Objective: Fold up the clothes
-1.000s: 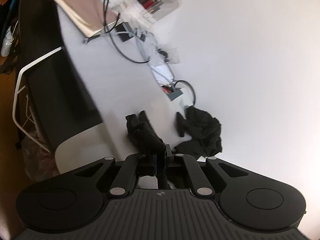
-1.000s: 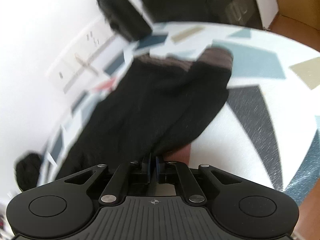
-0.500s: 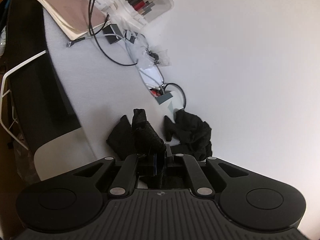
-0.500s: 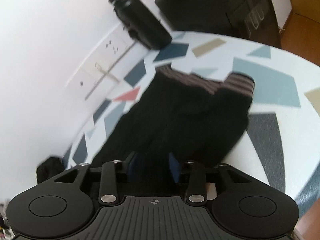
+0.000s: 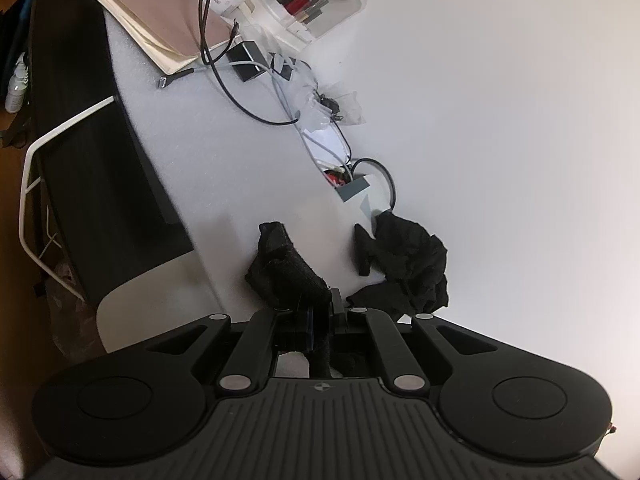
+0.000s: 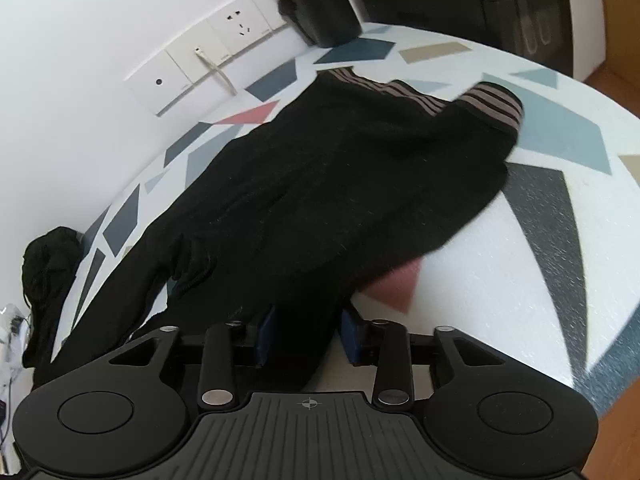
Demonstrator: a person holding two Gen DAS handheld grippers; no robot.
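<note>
Your left tongs (image 5: 323,310) pinch one end of the black garment (image 6: 320,184), which stretches lengthwise away across the bench (image 6: 540,280) from your spread, empty right tongs (image 6: 308,334) straddling its near end.

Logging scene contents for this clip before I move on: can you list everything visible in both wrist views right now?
Black garment: 1, black with striped brown cuffs, spread on the patterned tabletop.
Crumpled black cloth: 1, black, on the table by the wall.
Patterned tabletop: 1, white with grey, blue, tan and red shapes.
Wall sockets: a row of white plates on the wall.
Notebook: 1, pinkish-tan, far end of the table.
Clear organiser: 1, transparent, against the wall.
Cables: several, black and white, along the wall.
Left gripper: black, shut on black fabric.
Right gripper: black with blue pads, open around the garment's edge.
</note>
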